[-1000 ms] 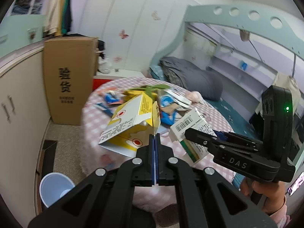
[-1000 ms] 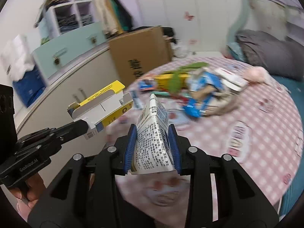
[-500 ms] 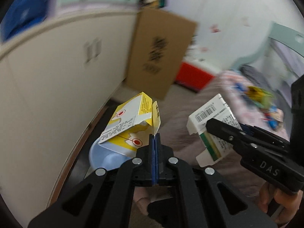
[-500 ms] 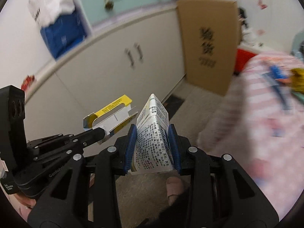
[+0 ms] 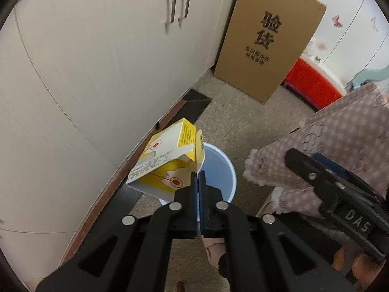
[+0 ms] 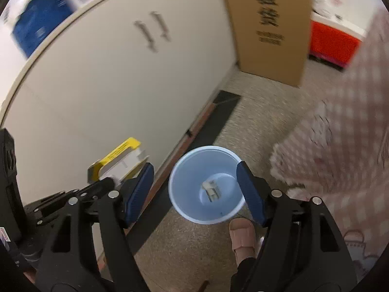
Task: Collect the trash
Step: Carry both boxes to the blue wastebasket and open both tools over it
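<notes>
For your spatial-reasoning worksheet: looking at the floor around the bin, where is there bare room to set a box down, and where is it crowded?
Bare carpet lies between the cardboard box, cabinet and pink tablecloth. Crowded: around the blue bin, with a slippered foot beside it.

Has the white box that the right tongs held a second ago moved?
Yes. It has left the opening right tongs, nothing between their pads now, and lies down inside the blue bin on the floor by the cabinet, as the white box.

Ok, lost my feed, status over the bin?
Left gripper shut on yellow carton. Right gripper jaws opening, empty; small box in blue bin. Nothing blocking.
</notes>
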{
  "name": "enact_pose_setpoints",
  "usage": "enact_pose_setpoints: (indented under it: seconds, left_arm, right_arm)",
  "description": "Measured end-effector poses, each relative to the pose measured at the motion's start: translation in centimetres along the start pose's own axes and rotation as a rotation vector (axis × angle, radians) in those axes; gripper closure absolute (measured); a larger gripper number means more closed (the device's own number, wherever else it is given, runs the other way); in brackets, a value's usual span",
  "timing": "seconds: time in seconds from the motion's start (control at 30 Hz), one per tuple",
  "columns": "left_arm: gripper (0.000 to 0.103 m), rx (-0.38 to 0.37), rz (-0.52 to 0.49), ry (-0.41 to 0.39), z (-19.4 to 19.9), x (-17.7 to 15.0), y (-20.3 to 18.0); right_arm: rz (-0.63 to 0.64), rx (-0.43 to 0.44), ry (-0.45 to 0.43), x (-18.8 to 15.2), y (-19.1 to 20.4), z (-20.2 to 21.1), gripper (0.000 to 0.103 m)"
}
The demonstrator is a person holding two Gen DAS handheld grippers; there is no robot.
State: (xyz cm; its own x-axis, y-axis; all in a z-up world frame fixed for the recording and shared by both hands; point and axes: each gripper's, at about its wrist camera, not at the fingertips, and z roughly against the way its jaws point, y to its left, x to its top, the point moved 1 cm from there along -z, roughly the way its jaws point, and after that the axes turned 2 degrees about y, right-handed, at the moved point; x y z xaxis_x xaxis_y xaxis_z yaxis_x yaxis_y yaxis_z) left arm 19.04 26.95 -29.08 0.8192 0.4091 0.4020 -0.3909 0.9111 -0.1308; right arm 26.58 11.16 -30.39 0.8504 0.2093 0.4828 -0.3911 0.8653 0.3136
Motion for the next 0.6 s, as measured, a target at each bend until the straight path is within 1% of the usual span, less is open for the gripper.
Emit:
enact_pose_setpoints:
  seconds: [0.07,0.13,0.17,0.27,0.4,0.6]
  left_arm:
    - [0.102,0.002,-0.002,0.014,-0.9,0.0,-0.2]
    - [0.101,0.016,-0.016,0.026,-1.9,0.0,-0.5]
    - [0.101,0.025,-0.022,0.029,-2.1,0.0,-0.8]
    - [0.101,0.040,-0.035,0.037,-3.2,0.4,-1.3]
    - [0.101,0.054,-0.046,0.037,-3.7,0.8,-1.7]
    - [0.097,0.096,-0.075,0.006,-3.6,1.7,-2.7]
  right_arm:
    - [-0.064,-0.016,-0.007,-0.4,-1.2,-0.2,0.031]
    - [-0.095,-0.049,-0.015,-0.6,-2.1,-0.1,0.030]
    - [-0.102,-0.066,-0.022,-0.7,-2.3,0.0,0.030]
    - [-0.107,-0.082,-0.047,-1.1,-2.8,0.5,0.026]
    - [-0.113,-0.104,-0.084,-1.0,-3.0,0.8,0.026]
    - [-0.160,-0.110,-0.137,-0.7,-3.7,1.7,0.025]
